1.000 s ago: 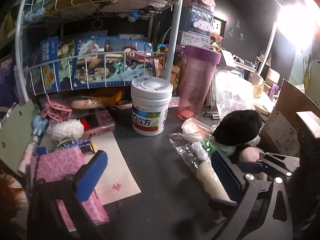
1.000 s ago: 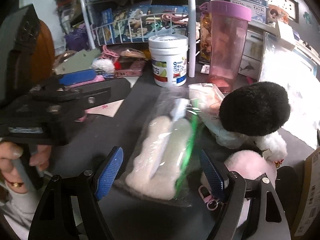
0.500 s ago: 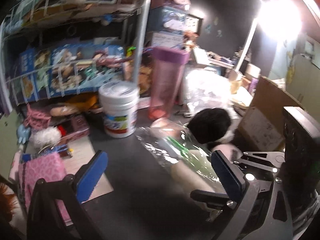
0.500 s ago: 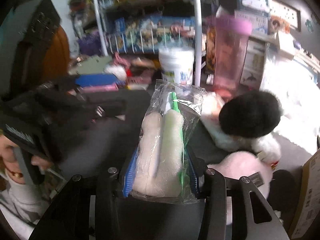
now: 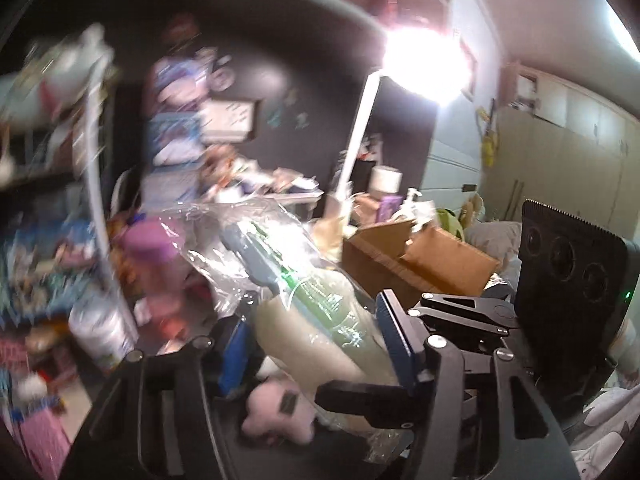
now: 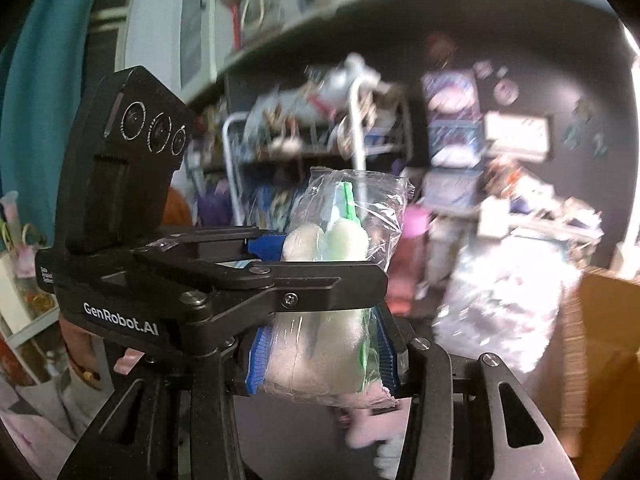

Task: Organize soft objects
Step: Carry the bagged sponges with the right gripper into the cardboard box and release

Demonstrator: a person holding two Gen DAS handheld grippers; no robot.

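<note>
Now we have the plastic bag of plush [image 6: 320, 344] lifted off the dark desk, where it lay a second ago beside the black pompom. Our right gripper [image 6: 320, 354] pinches the bag's lower end between its blue pads, a grip it closed half a second back. Our left gripper [image 5: 316, 340], spread wide and empty in both earlier views, has just been closing and now squeezes the same bag [image 5: 320, 320] from the other side, its arm crossing the right wrist view above the right pads. Below the bag a pink plush toy [image 5: 276, 412] lies on the desk. Behind, the cardboard box [image 5: 420, 264] and the wire rack [image 6: 304, 140] are blurred.
</note>
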